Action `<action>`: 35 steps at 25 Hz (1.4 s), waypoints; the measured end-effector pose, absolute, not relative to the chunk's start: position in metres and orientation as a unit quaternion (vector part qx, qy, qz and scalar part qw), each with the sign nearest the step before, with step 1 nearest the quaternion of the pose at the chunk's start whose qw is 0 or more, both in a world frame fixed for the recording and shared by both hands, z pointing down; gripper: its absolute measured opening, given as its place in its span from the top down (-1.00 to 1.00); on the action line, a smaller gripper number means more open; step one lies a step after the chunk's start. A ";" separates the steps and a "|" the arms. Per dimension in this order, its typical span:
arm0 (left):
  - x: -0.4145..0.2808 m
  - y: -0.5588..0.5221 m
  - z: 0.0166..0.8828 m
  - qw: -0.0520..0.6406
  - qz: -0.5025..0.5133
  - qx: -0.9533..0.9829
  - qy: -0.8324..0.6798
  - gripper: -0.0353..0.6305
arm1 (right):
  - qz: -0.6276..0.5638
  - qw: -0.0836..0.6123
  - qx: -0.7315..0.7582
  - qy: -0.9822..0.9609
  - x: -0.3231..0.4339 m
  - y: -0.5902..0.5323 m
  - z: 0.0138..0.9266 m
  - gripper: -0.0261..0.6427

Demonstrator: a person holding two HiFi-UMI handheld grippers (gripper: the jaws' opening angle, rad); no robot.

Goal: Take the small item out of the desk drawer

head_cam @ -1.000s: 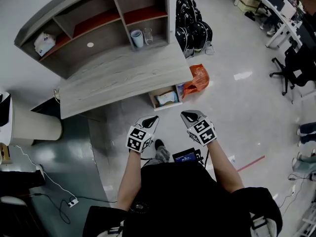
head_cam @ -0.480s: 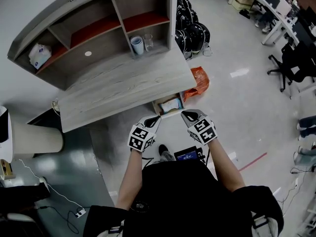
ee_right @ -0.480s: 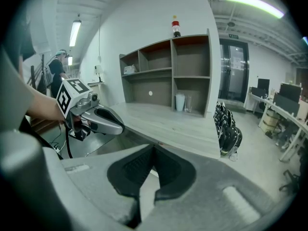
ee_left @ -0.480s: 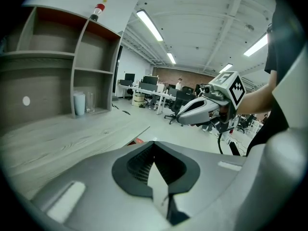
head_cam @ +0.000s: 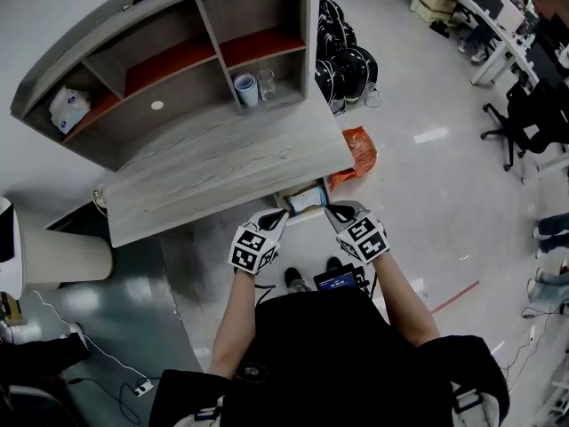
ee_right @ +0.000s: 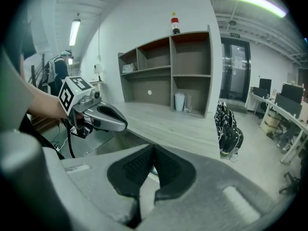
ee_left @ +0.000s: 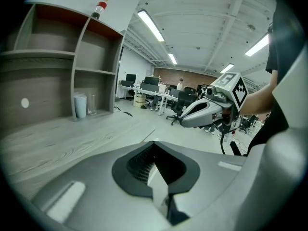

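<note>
Under desk [head_cam: 222, 158], drawer [head_cam: 302, 212] in head view alone; left claw [head_cam: 278, 213], right claw [head_cam: 331, 207] closed, empty.

Grey wood desk [head_cam: 222, 163]; cup [head_cam: 246, 89] and glass [head_cam: 267, 84] on it at 1 o'clock, inside hutch [head_cam: 178, 56] bay; orange bag [head_cam: 357, 148] on floor [head_cam: 427, 212] at 3 o'clock

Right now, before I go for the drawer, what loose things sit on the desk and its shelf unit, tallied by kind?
cup: 1
glass: 1
bottle: 1
white packet: 1
Total: 4
</note>
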State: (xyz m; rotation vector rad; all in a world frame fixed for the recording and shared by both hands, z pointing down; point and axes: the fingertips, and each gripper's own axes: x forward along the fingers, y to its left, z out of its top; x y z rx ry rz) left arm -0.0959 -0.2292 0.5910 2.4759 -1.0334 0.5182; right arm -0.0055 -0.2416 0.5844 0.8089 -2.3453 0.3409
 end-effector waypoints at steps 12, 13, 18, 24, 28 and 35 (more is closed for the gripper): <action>-0.083 -0.253 0.571 0.193 0.177 0.870 -0.418 0.89 | 0.106 0.305 0.257 -0.911 -0.006 -0.274 0.569 0.92; -0.084 -0.255 0.570 0.193 0.177 0.868 -0.421 0.89 | 0.104 0.303 0.254 -0.913 -0.008 -0.276 0.567 0.92; -0.078 -0.256 0.570 0.190 0.183 0.866 -0.426 0.89 | 0.104 0.299 0.241 -0.917 -0.007 -0.279 0.569 0.92; -0.080 -0.258 0.566 0.188 0.181 0.861 -0.436 0.89 | 0.099 0.295 0.231 -0.922 -0.008 -0.279 0.566 0.92; -0.078 -0.256 0.565 0.189 0.182 0.862 -0.434 0.89 | 0.100 0.296 0.229 -0.922 -0.004 -0.278 0.567 0.92; -0.063 -0.251 0.571 0.198 0.191 0.859 -0.432 0.89 | 0.108 0.294 0.220 -0.924 0.008 -0.277 0.571 0.92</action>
